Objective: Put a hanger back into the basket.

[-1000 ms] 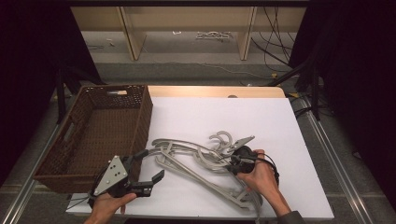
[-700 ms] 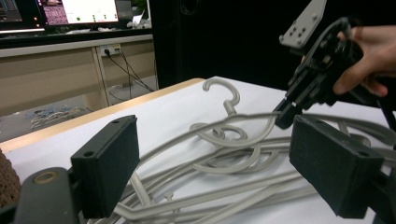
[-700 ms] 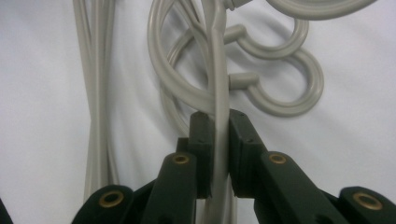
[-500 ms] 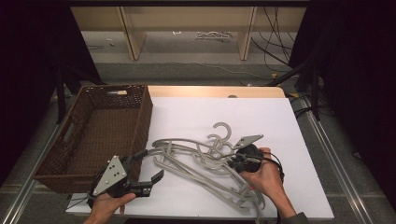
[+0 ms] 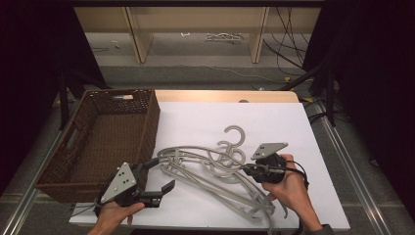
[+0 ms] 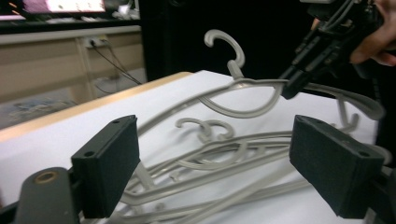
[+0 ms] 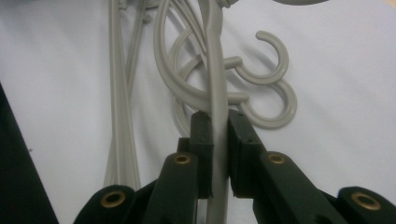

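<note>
Hanger is the work item: grey plastic, pinched by the right gripper on one arm, not at the hook. In the right gripper view both jaws are clamped flat on the thin bar, so it's a firm pinch grasp. The hold sits off-centre, so the hooked end tips up: the left gripper view shows the hook raised off the sheet with the arm bowing down from it.

Location: right-of-centre on the white worktop, toward the near edge, riding over the rest of the hanger pile. Pile is several identical grey hangers, arms crossed and hooks overlapping. Looks tangled, which is probably why one is being peeled up by a single arm instead of dragged.

Left gripper hovers at the near-left corner of the worktop, jaws wide apart, nothing between the pads. It points at the left end of the pile, just short of it. My read: it's staged to pin the remaining hangers or take the other arm if the lifted one snags.

Wicker basket sits off the left edge of the worktop, brown, no contents visible. Likely drop target, so the lift should go up and left.

Risk: a hook catching a neighbour and dragging the pile along. Can't tell whether the held hanger is fully free of the ones under it.
</note>
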Demonstrator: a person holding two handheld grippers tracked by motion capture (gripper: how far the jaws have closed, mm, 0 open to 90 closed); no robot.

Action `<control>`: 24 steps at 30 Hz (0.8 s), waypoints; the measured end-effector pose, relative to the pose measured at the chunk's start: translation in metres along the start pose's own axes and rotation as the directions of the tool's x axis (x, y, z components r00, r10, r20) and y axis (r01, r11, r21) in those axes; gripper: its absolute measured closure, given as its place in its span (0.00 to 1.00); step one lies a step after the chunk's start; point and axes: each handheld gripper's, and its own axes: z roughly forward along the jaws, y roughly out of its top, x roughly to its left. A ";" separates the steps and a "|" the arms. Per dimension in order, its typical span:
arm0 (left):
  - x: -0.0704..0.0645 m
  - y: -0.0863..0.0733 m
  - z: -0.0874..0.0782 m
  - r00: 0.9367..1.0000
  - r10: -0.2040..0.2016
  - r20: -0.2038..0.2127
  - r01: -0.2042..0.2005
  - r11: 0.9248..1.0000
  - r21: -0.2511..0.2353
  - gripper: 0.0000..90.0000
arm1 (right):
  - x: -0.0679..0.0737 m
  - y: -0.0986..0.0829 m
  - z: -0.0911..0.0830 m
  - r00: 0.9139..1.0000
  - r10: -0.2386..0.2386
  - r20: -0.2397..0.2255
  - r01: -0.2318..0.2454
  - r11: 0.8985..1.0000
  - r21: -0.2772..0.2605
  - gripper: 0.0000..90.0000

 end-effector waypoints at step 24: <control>-0.026 0.050 0.115 0.978 0.144 0.153 -0.187 0.931 0.313 0.30 | 0.019 0.000 -0.030 0.993 -0.117 -0.007 0.117 0.993 -0.013 0.92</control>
